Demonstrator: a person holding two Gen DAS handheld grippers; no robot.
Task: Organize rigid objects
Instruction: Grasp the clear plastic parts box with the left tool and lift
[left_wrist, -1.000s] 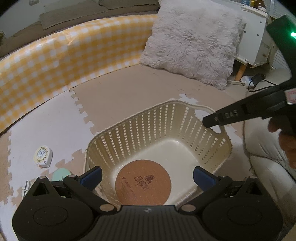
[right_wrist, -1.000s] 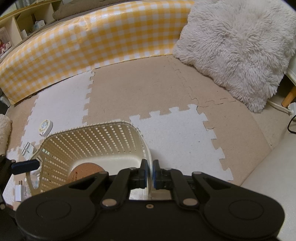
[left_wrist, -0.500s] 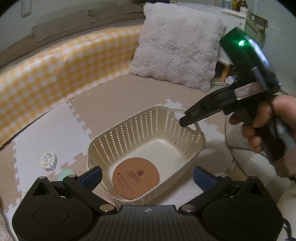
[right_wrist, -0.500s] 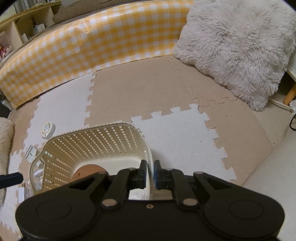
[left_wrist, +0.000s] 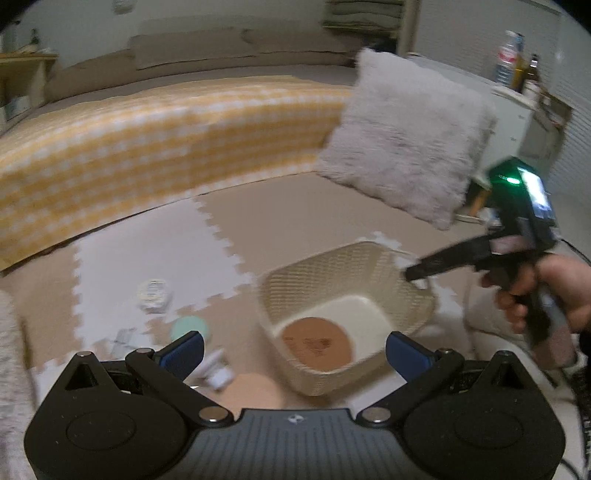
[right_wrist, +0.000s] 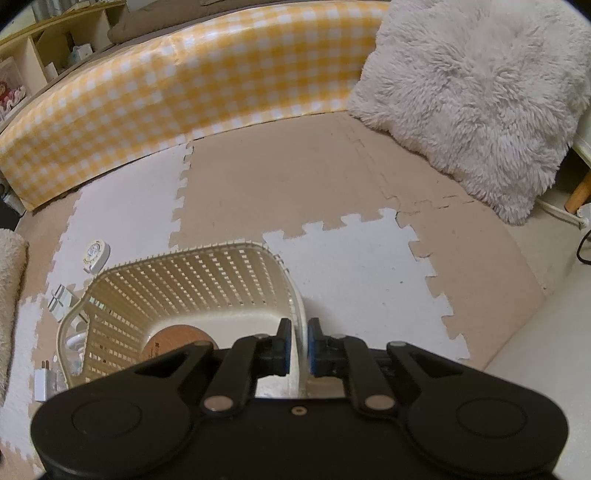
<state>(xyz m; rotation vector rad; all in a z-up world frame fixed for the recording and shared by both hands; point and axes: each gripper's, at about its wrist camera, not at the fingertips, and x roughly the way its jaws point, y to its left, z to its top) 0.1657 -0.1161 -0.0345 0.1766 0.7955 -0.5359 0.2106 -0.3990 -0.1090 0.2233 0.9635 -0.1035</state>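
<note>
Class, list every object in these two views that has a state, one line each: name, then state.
basket: upright, rim clamped by right gripper
cork coaster: flat inside basket
right gripper: shut on basket rim
left gripper: open, empty
tape measure: on the mat, outside basket
white plug adapter: on the mat, outside basket

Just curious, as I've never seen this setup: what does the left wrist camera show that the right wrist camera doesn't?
Left only: the person's hand holding the right tongs at the basket rim, a mint-green disc, and bottles on a cabinet.
Right only: the right tongs shut on the basket wall, seen close up.
Both: the basket, the brown disc inside it, the fluffy pillow.
</note>
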